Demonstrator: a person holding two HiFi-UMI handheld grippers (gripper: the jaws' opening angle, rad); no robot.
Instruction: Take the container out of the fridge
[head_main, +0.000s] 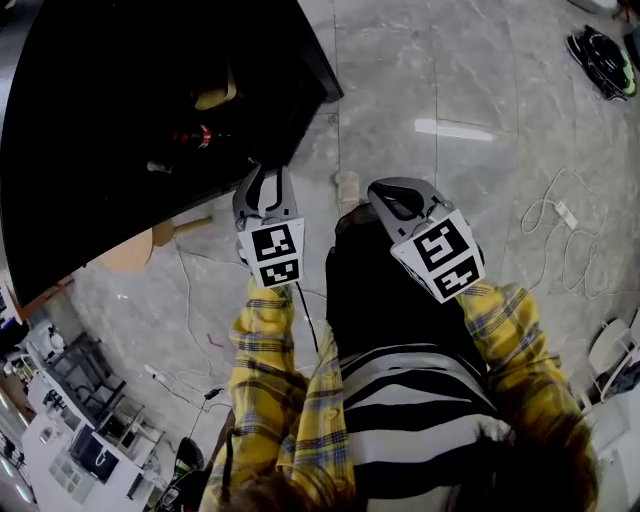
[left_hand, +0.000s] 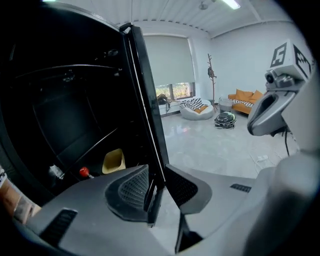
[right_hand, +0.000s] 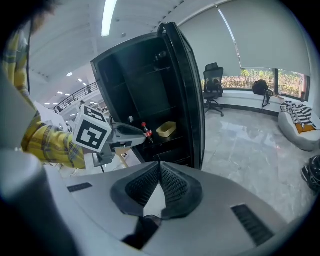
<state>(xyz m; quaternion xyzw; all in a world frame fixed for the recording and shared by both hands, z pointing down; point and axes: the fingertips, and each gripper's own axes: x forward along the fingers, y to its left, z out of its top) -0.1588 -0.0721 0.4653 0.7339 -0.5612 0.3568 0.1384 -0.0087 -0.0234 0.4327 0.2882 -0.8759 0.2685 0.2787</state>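
Observation:
A black fridge stands open, its door swung out edge-on. On a lower shelf sits a pale yellow container, also visible in the head view and the right gripper view. A red-capped bottle stands just left of it. My left gripper is shut on the door's free edge, which runs between its pads; in the head view the left gripper is at the fridge front. My right gripper is shut on nothing and hangs in the air to the right, away from the fridge.
White cables and a power strip lie on the grey floor to the right. A wooden board lies by the fridge base. An office chair, a beanbag and an orange sofa stand farther off.

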